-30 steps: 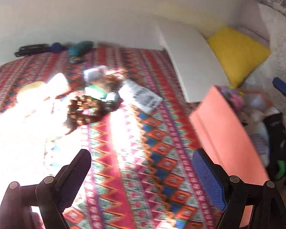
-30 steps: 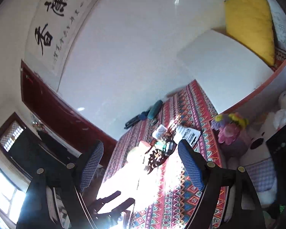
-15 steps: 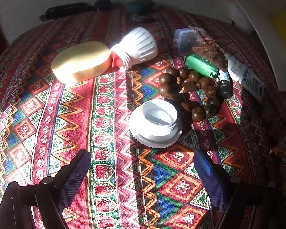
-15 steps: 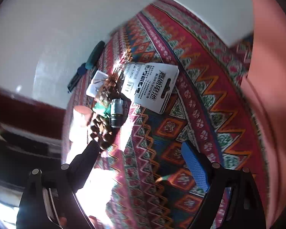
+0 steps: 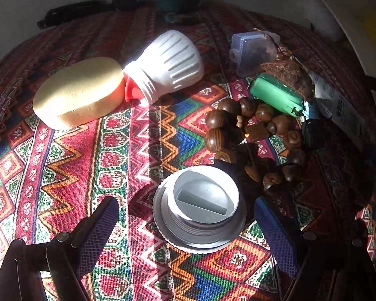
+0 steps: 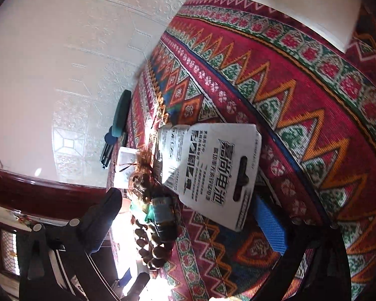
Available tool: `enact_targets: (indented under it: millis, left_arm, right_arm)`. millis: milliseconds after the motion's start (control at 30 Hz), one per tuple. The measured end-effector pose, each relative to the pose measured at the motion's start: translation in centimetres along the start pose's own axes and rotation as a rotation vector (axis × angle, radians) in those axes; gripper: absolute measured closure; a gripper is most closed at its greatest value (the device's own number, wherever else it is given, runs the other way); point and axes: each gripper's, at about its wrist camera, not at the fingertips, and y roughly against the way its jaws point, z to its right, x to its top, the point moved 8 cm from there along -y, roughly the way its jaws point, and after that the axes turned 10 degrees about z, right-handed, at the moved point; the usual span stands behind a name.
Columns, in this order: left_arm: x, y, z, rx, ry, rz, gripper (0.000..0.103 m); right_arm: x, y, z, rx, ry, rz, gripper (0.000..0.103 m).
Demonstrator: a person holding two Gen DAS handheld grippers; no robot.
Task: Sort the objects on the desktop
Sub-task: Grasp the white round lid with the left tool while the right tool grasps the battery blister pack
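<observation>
Both views have changed fast: a second ago the left gripper (image 5: 188,228) faced the orange box at the right edge, now it's low over the patterned cloth (image 5: 70,170) with the white screw cap (image 5: 200,210) sitting right between its fingers. Half a second ago the cap was further ahead, so the gripper has closed in on it. I read that as the approach to the next pick, grasp not yet made

Left jaws: wide open, holding nothing, one finger each side of the cap and apart from it. Pose is tilted down at the cloth, cap near and centred

Right gripper (image 6: 188,215) has also swung down from the wall view to the cloth. Jaws wide open, empty. It points at the white battery card (image 6: 213,165), which lies just ahead between the fingers, with a small dark bottle (image 6: 164,215) and the wooden beads (image 6: 150,245) to its left

Rest of the pile, left view: beads (image 5: 250,135) touching the far right of the cap, green tube (image 5: 275,95) beyond them, clear plastic case (image 5: 250,50) further back, white ribbed bottle (image 5: 168,65) lying on its side against the yellow sponge (image 5: 80,90) far left

Watch the beads (they crowd the cap's right side, right finger could snag them on closing)
</observation>
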Motion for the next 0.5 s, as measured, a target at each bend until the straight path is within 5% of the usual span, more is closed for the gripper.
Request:
enact_targets:
  millis: [67,100,133,167,200,500]
  left_arm:
    - [0.0,-0.3,0.5,0.006,-0.014,0.006,0.012]
    - [0.0,-0.3,0.8,0.01,-0.025,0.011,0.012]
    - [0.0,-0.4,1.1,0.014,-0.036,0.016,0.016]
    - [0.0,-0.3,1.5,0.017,-0.054,0.022,0.035]
    - [0.0,-0.2,1.8,0.028,-0.076,0.023,0.038]
    - [2.9,6.4,3.2,0.034,-0.116,0.181,0.038]
  right_arm:
    - [0.2,-0.7,-0.4,-0.008,0.053,-0.015,0.019]
    - [-0.2,-1.2,-0.3,0.03,0.026,-0.049,0.073]
    - [-0.5,-1.7,-0.2,0.068,-0.001,-0.083,0.101]
    - [-0.8,-1.4,-0.2,0.078,-0.027,-0.079,0.102]
    - [-1.0,-1.2,-0.3,0.087,-0.051,-0.074,0.102]
    - [-2.2,7.2,-13.0,0.199,0.287,0.055,0.103]
